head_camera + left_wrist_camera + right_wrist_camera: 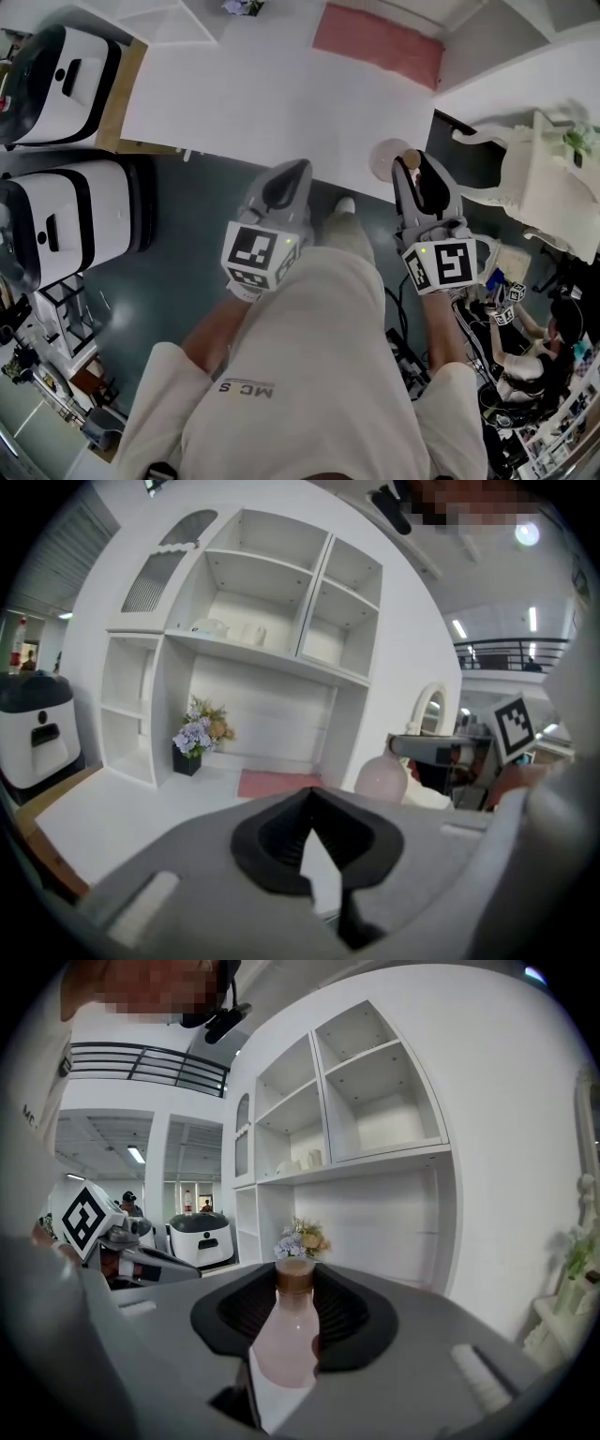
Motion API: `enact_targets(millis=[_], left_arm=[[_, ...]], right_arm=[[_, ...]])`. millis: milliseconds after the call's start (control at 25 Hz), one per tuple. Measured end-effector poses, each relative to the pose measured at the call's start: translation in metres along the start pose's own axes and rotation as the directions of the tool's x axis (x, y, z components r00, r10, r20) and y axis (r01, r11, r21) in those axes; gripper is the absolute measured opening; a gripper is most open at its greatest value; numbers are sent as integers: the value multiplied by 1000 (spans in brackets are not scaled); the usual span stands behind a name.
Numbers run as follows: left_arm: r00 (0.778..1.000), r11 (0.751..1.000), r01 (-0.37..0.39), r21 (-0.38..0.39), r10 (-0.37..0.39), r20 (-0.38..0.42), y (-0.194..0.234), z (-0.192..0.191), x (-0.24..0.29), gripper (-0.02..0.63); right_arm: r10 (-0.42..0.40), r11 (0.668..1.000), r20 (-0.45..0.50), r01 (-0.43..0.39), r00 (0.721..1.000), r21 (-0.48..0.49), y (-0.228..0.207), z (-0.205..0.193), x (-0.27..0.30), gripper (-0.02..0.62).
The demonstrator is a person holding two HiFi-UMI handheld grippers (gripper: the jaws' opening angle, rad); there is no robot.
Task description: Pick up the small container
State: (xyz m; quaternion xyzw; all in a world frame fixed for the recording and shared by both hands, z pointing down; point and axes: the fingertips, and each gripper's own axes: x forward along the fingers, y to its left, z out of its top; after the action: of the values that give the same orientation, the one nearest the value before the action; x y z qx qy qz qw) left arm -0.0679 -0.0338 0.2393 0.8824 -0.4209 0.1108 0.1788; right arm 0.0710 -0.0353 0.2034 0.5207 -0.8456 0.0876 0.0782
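One small container [284, 1344], a pink bottle with a brown cap, stands upright between the jaws of the right gripper [296, 1274], which are clamped on it, at the front edge of the white table [244, 103]. The left gripper [311, 797] sits beside it with jaws together and empty, so the lift looks like the right's job, straight up along the bottle's axis.

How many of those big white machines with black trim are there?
2 machines: one in the head view's top left corner, the other just below it. Others may be hidden.
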Motion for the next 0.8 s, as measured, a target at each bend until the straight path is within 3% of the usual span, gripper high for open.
enact_targets(millis=[800], left_arm=[[1000, 999, -10, 31, 10, 17, -10, 24, -14, 0]], right_arm=[[-69, 996, 4, 69, 998, 53, -4, 5, -30, 123]])
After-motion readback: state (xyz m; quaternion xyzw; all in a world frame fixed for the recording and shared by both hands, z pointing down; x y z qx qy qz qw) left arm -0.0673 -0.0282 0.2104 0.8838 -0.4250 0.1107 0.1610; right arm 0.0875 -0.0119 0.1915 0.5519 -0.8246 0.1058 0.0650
